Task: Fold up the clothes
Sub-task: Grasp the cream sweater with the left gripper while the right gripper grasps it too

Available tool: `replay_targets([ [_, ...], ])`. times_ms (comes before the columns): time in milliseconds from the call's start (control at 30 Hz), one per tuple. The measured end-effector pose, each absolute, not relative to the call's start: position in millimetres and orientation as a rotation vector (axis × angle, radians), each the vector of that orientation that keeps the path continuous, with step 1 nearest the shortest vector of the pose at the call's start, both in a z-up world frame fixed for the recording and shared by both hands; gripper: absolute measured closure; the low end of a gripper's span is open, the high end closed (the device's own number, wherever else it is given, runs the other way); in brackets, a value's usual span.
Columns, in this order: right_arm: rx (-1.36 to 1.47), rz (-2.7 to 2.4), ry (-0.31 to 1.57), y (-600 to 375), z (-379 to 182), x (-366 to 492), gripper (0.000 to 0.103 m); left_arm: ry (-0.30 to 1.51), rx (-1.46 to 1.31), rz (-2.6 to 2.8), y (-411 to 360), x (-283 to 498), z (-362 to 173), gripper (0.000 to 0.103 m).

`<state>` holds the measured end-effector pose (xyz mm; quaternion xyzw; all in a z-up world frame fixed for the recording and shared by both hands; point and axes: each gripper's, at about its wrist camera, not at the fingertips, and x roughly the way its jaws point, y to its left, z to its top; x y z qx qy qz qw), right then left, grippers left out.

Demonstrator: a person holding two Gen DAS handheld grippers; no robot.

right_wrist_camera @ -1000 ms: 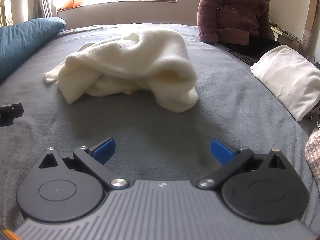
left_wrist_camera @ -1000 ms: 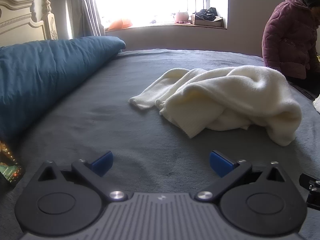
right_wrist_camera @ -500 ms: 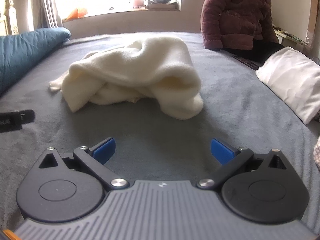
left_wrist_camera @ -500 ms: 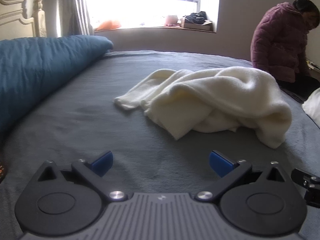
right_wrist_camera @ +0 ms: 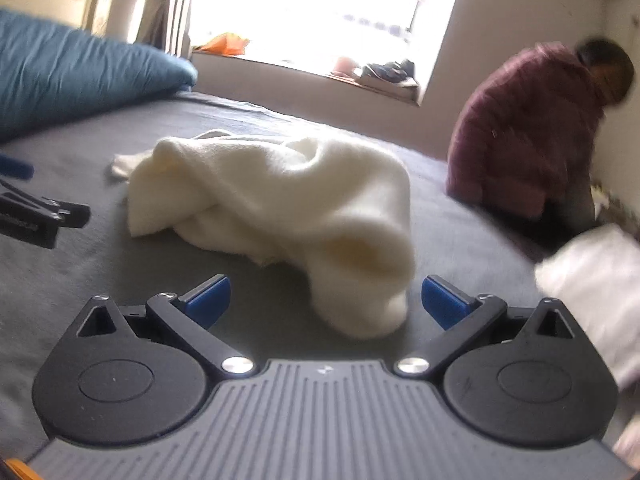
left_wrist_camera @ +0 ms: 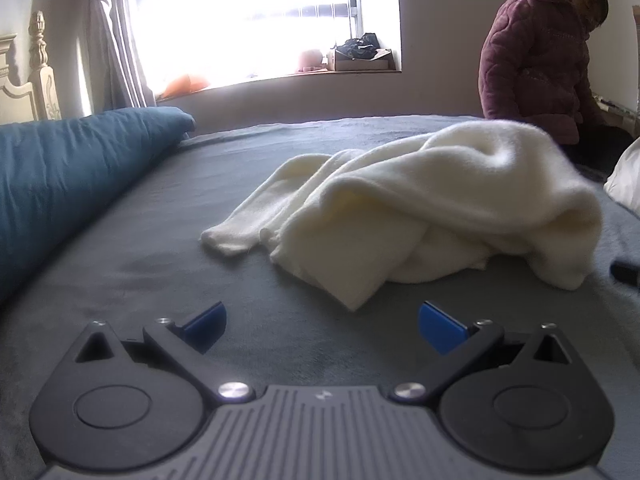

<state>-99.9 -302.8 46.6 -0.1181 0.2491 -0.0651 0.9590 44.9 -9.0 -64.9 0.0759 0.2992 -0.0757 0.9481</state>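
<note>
A cream knitted garment (left_wrist_camera: pixel 420 208) lies crumpled in a heap on the grey bedspread (left_wrist_camera: pixel 140 248). One sleeve end points toward the left. My left gripper (left_wrist_camera: pixel 322 327) is open just short of the heap's near corner, with nothing between its blue pads. In the right wrist view the same garment (right_wrist_camera: pixel 280 200) fills the middle. My right gripper (right_wrist_camera: pixel 325 299) is open, and the heap's near rounded end sits between its blue fingertips (right_wrist_camera: pixel 208 296). The left gripper's tip (right_wrist_camera: pixel 28 216) shows at that view's left edge.
A long teal bolster (left_wrist_camera: pixel 68 176) runs along the left of the bed. A person in a maroon padded jacket (left_wrist_camera: pixel 536 64) bends over at the far right. A white folded item (right_wrist_camera: pixel 596 292) lies right of the garment. The window sill (left_wrist_camera: pixel 280 76) holds clutter.
Both grippers have moved forward and lower toward the garment, which looks larger now. The right wrist view has tilted and blurred. Both stay open.
</note>
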Motion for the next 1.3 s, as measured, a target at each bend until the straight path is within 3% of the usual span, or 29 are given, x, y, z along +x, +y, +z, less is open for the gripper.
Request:
replay_targets([
  [167,-0.375,-0.032,0.466,-298.1,54.2,-61.7,0.002,0.611,0.158,-0.143,-1.0,64.3,-80.3,0.006],
  [267,-0.485,0.064,0.435,-280.6,49.9,-34.9,0.004,0.616,0.171,-0.149,2.7,73.1,-88.6,0.016],
  [367,-0.573,0.154,0.428,-257.4,42.4,-6.3,0.016,0.646,0.156,-0.142,9.4,80.3,-96.6,0.034],
  [433,-0.615,0.199,0.438,-242.4,37.9,15.3,0.032,0.665,0.146,-0.143,14.6,83.4,-101.1,0.049],
  [500,-0.667,0.221,0.446,-227.0,33.1,36.1,0.043,0.679,0.135,-0.149,19.9,85.7,-104.7,0.055],
  [600,-0.747,0.197,0.478,-211.9,22.9,66.1,0.05,0.673,0.135,-0.159,23.5,86.4,-106.5,0.058],
  [667,-0.749,0.163,0.505,-213.3,19.7,80.2,0.057,0.655,0.143,-0.166,24.2,84.8,-105.6,0.058],
  [767,-0.586,0.183,0.521,-223.6,37.0,71.7,0.059,0.611,0.169,-0.198,21.1,82.2,-101.2,0.052],
  [933,-0.221,0.223,0.509,-272.0,69.5,8.6,0.046,0.483,0.264,-0.321,-2.7,77.3,-85.3,0.005],
  [1133,0.194,-0.001,0.511,-389.0,70.6,-45.3,0.024,0.342,0.447,-0.461,-65.1,77.6,-73.7,0.004],
  [1300,0.619,-0.045,0.57,-466.4,42.8,-39.2,0.02,0.284,0.559,-0.569,-124.8,80.3,-72.1,0.004],
])
